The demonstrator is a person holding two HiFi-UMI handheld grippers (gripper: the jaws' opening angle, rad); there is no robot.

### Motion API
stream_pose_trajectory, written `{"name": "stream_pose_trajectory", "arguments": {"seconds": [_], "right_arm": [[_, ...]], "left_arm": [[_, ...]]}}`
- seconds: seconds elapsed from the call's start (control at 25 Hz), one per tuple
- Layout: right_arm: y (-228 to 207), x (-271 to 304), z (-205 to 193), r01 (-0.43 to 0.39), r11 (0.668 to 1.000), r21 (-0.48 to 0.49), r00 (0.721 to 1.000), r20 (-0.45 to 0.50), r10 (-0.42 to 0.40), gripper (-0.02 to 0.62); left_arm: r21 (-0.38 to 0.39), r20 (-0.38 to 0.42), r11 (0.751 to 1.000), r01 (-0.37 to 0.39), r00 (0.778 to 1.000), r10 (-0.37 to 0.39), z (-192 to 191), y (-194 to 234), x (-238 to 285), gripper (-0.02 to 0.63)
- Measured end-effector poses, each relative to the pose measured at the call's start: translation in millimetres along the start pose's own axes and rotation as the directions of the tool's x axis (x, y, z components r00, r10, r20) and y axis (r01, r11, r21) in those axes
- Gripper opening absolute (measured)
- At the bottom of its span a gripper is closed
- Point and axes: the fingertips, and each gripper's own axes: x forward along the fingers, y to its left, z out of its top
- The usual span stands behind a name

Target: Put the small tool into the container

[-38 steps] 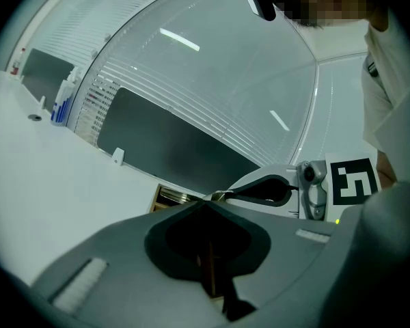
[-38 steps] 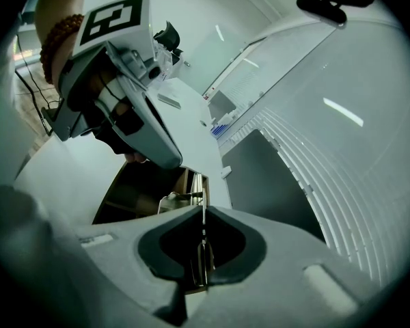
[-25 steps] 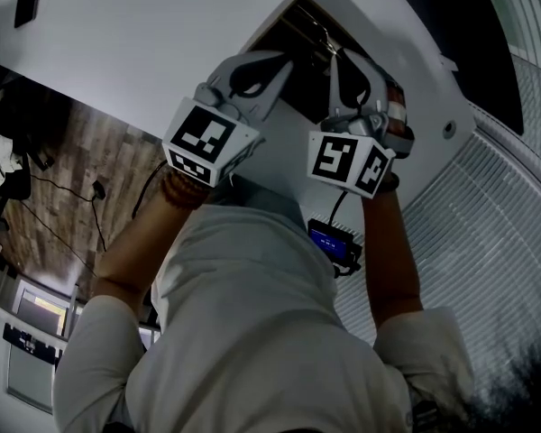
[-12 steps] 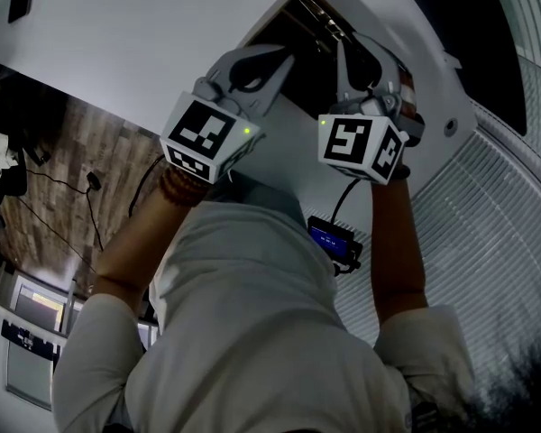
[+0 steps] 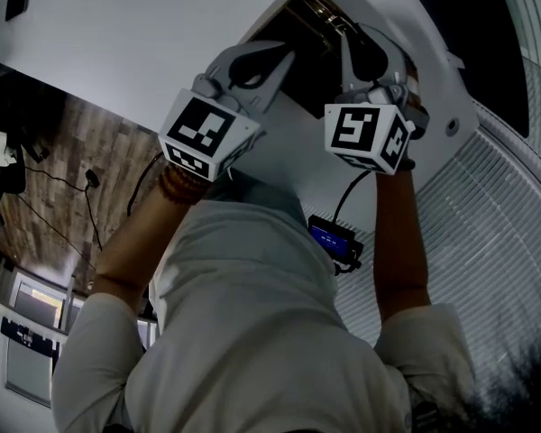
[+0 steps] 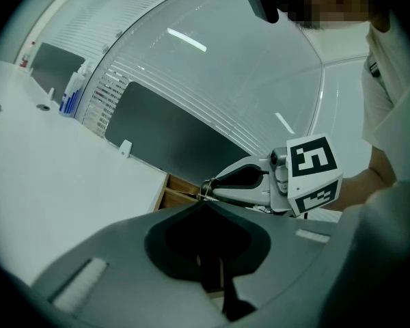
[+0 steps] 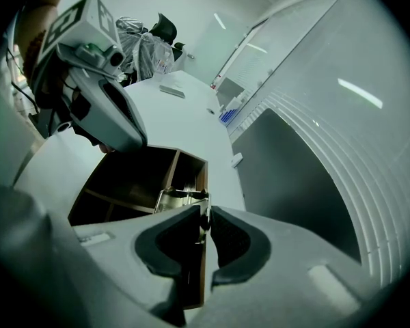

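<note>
Head: R gripper has moved up-frame vs 1 s ago and is now further over the box. L gripper unchanged, at box's near edge.
L view: L jaw tips together, nothing seen between.
R view: R jaws just been opening, slim gap. Tool between tips, not pinched, over box's narrow right bay.

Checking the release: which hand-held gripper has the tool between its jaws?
The right hand-held gripper: its jaws, which have just been opening, stand slightly apart with the thin metal tool between them. On the left hand-held gripper the jaws are together, nothing between.
</note>
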Motion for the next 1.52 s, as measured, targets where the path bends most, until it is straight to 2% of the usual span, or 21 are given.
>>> {"name": "stream_pose_trajectory", "arguments": {"seconds": [0.96,1.28,1.4,1.52], "right_arm": [[-1,12,-8,0.022,0.999,-0.024,1.0,-0.008,-0.022,0.071],[-19,-13,-2,0.082,0.996,0.019,0.996,0.025,-0.083,0.067],[-28,-31,4,0.123,0.991,0.056,0.991,0.049,-0.125,0.007],[-35,-48,3,0.153,0.985,0.083,0.985,0.071,-0.159,0.003]], "left_arm": [[-0.009,-0.01,1.0,-0.014,1.0,0.014,-6,7,2,0.002],[0.015,-0.014,1.0,0.002,1.0,-0.002,3,-6,4,0.002],[0.033,-0.014,0.999,0.006,1.0,-0.006,9,-16,2,0.002],[0.061,-0.01,0.998,0.013,1.0,-0.012,19,-29,1,0.002]]}}
